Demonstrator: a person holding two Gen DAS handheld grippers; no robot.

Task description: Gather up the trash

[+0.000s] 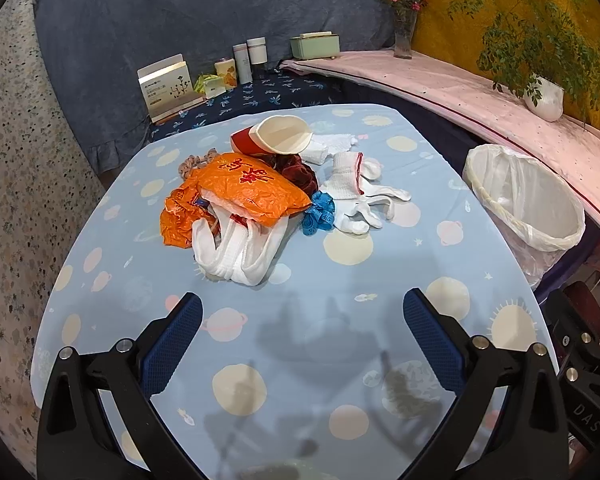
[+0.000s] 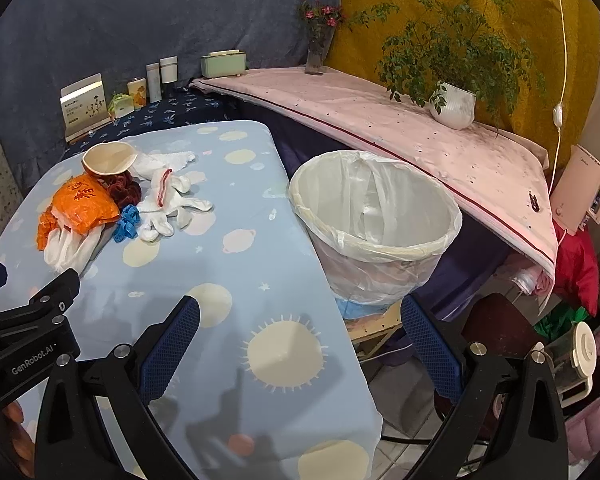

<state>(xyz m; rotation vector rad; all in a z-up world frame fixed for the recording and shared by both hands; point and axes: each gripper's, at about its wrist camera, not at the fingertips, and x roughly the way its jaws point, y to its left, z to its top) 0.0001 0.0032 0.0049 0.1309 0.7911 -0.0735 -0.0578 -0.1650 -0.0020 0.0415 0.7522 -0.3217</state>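
A heap of trash lies mid-table: an orange plastic bag [image 1: 244, 190] over white cloth [image 1: 236, 252], a red-and-white paper cup [image 1: 276, 136] on its side, a dark red scrunchie [image 1: 296, 170], a blue tape [image 1: 319, 213] and white gloves [image 1: 360, 192]. The same orange bag [image 2: 84, 200], cup [image 2: 109, 158] and gloves [image 2: 168, 204] show at the left in the right wrist view. A bin lined with a white bag [image 2: 374, 224] stands just off the table's right edge. My left gripper [image 1: 302, 312] is open, short of the heap. My right gripper [image 2: 300, 314] is open over the table's right edge, near the bin.
The table [image 1: 340, 360] has a blue planet-print cloth. Behind it stand boxes and tins [image 1: 236, 68]. A pink-covered shelf [image 2: 380, 120] carries a potted plant [image 2: 454, 104] and a flower vase [image 2: 318, 52]. A red chair [image 2: 496, 324] and a jar [image 2: 572, 356] sit at the lower right.
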